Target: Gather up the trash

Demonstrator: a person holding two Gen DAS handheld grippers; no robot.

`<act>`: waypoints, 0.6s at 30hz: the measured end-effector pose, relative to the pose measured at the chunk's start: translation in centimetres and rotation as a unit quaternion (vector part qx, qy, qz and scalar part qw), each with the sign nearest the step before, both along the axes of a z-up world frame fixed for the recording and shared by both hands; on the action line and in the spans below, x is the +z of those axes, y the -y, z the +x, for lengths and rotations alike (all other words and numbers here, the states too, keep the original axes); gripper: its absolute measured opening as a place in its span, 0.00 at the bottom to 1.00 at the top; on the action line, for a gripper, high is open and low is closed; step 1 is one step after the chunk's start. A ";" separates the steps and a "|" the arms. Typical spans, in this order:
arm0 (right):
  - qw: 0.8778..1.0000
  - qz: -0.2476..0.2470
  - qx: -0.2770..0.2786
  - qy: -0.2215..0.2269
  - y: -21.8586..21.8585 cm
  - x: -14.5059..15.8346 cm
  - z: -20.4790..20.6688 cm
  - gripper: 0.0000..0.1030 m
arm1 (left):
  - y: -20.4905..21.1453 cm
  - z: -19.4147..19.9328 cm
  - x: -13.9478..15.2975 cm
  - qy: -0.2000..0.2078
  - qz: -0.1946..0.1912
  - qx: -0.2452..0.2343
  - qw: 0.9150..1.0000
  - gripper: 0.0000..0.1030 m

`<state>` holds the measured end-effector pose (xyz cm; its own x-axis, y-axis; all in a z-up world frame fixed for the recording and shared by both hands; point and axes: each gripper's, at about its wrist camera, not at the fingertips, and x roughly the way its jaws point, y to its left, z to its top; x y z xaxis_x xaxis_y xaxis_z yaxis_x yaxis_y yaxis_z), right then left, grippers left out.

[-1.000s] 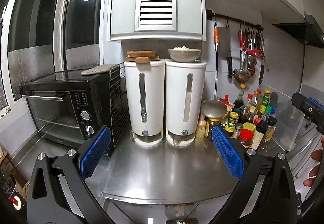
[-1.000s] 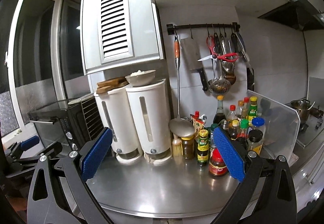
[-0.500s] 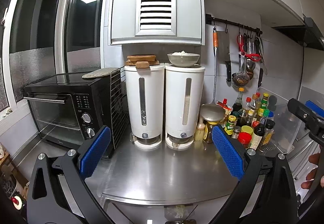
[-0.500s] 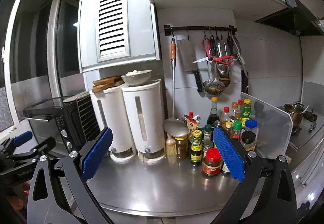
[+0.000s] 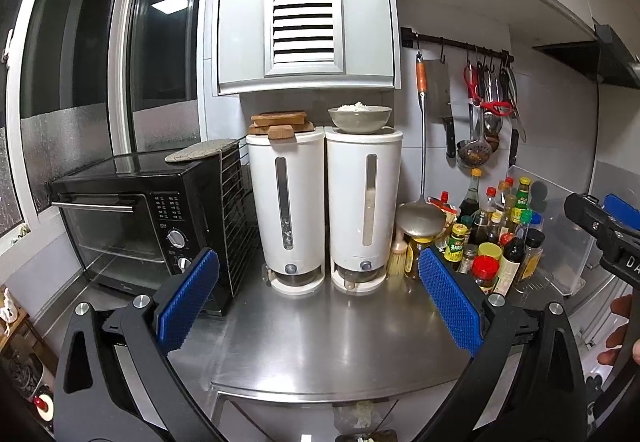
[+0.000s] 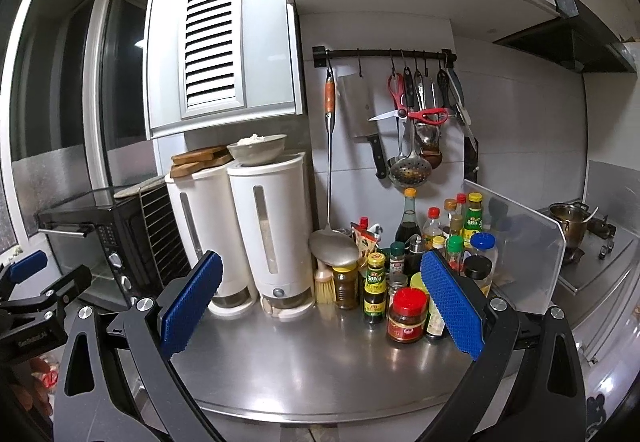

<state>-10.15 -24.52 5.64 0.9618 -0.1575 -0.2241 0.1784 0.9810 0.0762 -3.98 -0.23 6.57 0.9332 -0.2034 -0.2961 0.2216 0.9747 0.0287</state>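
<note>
No piece of trash shows on the steel counter point(image 5: 328, 338) in either view. My left gripper point(image 5: 318, 298) hangs open above the counter's front edge, blue pads wide apart, nothing between them. My right gripper point(image 6: 320, 298) is open too and empty, held over the same counter point(image 6: 320, 362) further right. Each gripper appears in the other's view: the right one point(image 5: 604, 238) at the right edge with a hand below it, the left one point(image 6: 28, 282) at the left edge.
Two white dispensers point(image 5: 324, 210) stand at the back, a bowl of rice point(image 5: 359, 118) and wooden boards point(image 5: 280, 122) on top. A black oven point(image 5: 140, 226) sits left, a cluster of sauce bottles and jars point(image 6: 424, 270) right. Utensils point(image 6: 416, 130) hang from a rail; a pot point(image 6: 568, 226) is on the stove.
Both grippers have pulled back and risen slightly, so the counter and dispensers sit lower and further off. Both stay open and empty.
</note>
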 end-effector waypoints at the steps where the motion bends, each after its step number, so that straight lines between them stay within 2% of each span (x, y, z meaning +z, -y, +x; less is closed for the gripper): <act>1: 1.000 0.001 -0.001 0.001 0.0 0.0 0.0 0.97 | -0.1 0.0 0.0 0.001 -0.002 0.003 1.000 0.92; 18: 1.000 0.006 0.003 -0.007 0.1 0.0 0.6 0.97 | -0.6 0.1 0.1 0.001 -0.014 0.011 1.000 0.92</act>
<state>-9.53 -24.64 5.60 0.9593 -0.1492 -0.2398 0.1738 0.9812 0.0845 -3.88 0.39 6.72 0.9379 -0.1918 -0.2891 0.2008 0.9796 0.0017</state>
